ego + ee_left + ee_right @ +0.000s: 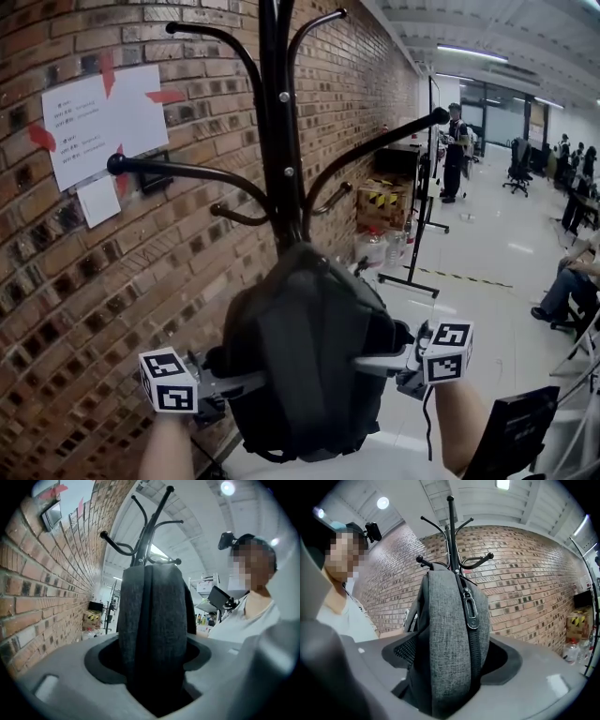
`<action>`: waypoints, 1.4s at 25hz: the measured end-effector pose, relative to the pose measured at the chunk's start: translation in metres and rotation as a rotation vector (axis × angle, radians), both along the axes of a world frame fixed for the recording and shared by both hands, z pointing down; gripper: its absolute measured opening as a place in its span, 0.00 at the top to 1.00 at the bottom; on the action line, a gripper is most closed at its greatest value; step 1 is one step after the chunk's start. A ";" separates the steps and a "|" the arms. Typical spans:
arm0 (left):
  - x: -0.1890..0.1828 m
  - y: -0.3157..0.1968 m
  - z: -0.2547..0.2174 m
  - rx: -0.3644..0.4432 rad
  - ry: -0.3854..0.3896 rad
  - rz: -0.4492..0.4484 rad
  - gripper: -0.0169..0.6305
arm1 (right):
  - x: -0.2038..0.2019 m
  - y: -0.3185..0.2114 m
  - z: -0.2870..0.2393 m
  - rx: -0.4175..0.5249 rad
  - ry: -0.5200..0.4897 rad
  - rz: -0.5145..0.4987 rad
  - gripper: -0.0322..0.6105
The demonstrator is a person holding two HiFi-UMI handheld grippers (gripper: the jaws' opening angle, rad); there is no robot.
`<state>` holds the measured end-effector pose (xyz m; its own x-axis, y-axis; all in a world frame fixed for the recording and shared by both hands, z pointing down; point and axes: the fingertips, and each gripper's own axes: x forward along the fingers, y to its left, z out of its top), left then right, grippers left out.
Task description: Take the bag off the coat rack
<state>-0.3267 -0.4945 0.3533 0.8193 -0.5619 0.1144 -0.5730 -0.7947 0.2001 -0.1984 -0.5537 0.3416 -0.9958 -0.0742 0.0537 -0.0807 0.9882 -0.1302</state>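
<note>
Bag (305,366): one, grey, hanging on the single black coat rack (281,141) against the brick wall (84,272). There are two tongs. The left tongs (246,382) and right tongs (370,362) are each closed on an opposite side of the bag, with fabric pinched between the jaws. The hanging loop is hidden. Suggested technique: raise both tongs together and level until the loop clears its hook, then draw away. An uneven squeeze could let the soft fabric slip.

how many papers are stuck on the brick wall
2: a large sheet with red tape, left of the coat rack, and a smaller note just below it. More may lie outside the frame.
</note>
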 end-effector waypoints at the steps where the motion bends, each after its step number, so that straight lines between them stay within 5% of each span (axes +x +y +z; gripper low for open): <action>1: -0.001 -0.001 0.000 -0.001 -0.001 -0.002 0.51 | 0.000 0.000 0.000 0.003 0.000 -0.001 0.35; 13: -0.005 -0.004 -0.004 -0.021 -0.021 -0.074 0.70 | 0.000 0.000 -0.004 -0.025 -0.014 0.031 0.51; 25: 0.015 0.022 -0.051 0.042 -0.056 -0.125 0.72 | 0.018 0.025 -0.049 -0.002 -0.074 0.031 0.55; 35: 0.070 0.092 -0.024 0.004 -0.037 -0.146 0.72 | 0.072 0.091 -0.022 -0.043 -0.050 -0.003 0.55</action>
<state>-0.2565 -0.4024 0.3291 0.7237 -0.6756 0.1406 -0.6898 -0.7029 0.1734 -0.1263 -0.4623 0.3197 -0.9975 -0.0697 0.0072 -0.0699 0.9818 -0.1766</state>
